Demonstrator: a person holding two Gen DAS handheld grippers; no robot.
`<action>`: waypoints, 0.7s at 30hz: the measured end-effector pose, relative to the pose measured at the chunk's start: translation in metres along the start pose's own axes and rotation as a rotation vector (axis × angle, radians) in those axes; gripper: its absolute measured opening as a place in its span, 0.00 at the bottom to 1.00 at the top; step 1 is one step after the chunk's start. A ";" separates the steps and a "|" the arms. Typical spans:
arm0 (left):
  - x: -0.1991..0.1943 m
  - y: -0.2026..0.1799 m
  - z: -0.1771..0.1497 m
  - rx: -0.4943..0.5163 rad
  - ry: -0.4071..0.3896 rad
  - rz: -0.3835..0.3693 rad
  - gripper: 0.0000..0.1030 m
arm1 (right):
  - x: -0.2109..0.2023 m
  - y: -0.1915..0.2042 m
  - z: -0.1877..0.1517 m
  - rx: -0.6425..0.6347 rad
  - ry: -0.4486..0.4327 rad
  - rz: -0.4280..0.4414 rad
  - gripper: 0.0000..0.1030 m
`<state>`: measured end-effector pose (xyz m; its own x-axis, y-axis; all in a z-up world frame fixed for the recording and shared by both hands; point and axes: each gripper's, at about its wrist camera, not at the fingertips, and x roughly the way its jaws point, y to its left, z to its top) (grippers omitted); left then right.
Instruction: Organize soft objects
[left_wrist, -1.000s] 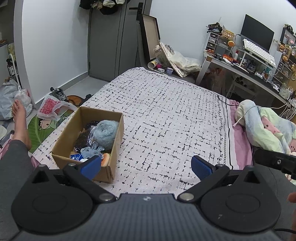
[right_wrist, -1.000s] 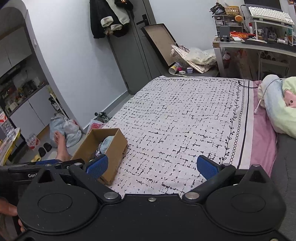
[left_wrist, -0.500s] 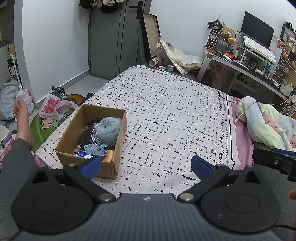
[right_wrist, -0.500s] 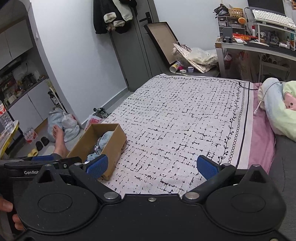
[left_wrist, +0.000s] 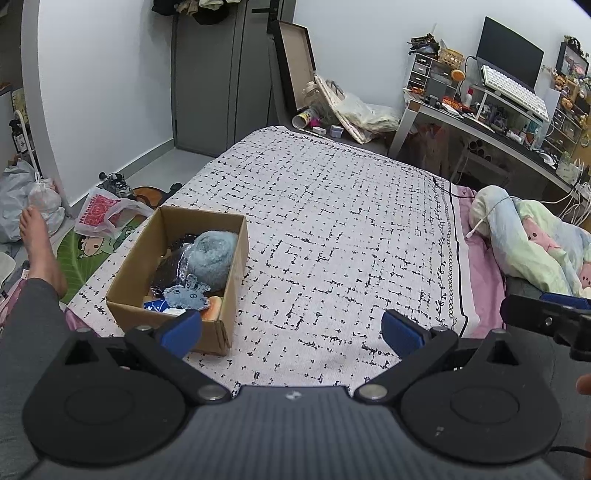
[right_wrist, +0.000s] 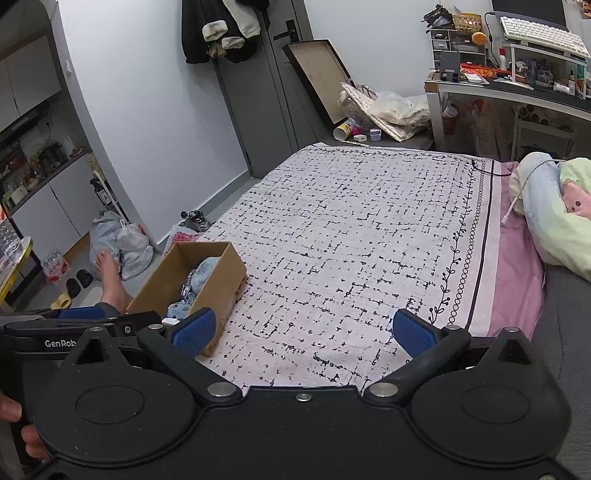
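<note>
left tongs: spread wide, empty | right tongs: spread wide, empty | open brown cardboard box of soft toys: bed's left edge, ahead-left of both tongs, long axis running away | nearer: left tongs

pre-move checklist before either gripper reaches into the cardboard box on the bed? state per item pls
1. Left gripper open and holding nothing: ok.
2. Right gripper open and holding nothing: ok.
3. Cardboard box upright, top open, sitting near the corner of the bed cover: ok.
4. Graspable soft item on top: the fluffy blue ball and the small blue felt toy lie exposed: ok.
5. Box fully supported on the bed, not overhanging the edge: cannot tell.
6. Clear path to the box: the left gripper's finger overlaps the box's near corner in the left wrist view; touching or apart: cannot tell.
</note>
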<state>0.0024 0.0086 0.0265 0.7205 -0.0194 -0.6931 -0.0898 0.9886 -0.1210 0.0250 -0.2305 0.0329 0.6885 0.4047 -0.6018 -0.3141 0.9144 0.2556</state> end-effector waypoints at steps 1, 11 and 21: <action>0.000 -0.001 0.000 0.001 0.001 -0.002 1.00 | 0.000 -0.001 0.000 0.001 0.001 -0.003 1.00; 0.006 -0.008 -0.002 0.022 0.017 -0.011 1.00 | -0.001 -0.006 -0.002 0.018 -0.002 -0.022 1.00; 0.009 -0.006 -0.003 0.011 0.023 0.001 1.00 | 0.000 -0.009 -0.003 0.029 0.004 -0.020 1.00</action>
<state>0.0073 0.0017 0.0185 0.7047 -0.0212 -0.7092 -0.0833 0.9902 -0.1123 0.0257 -0.2387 0.0283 0.6920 0.3866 -0.6097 -0.2813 0.9222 0.2654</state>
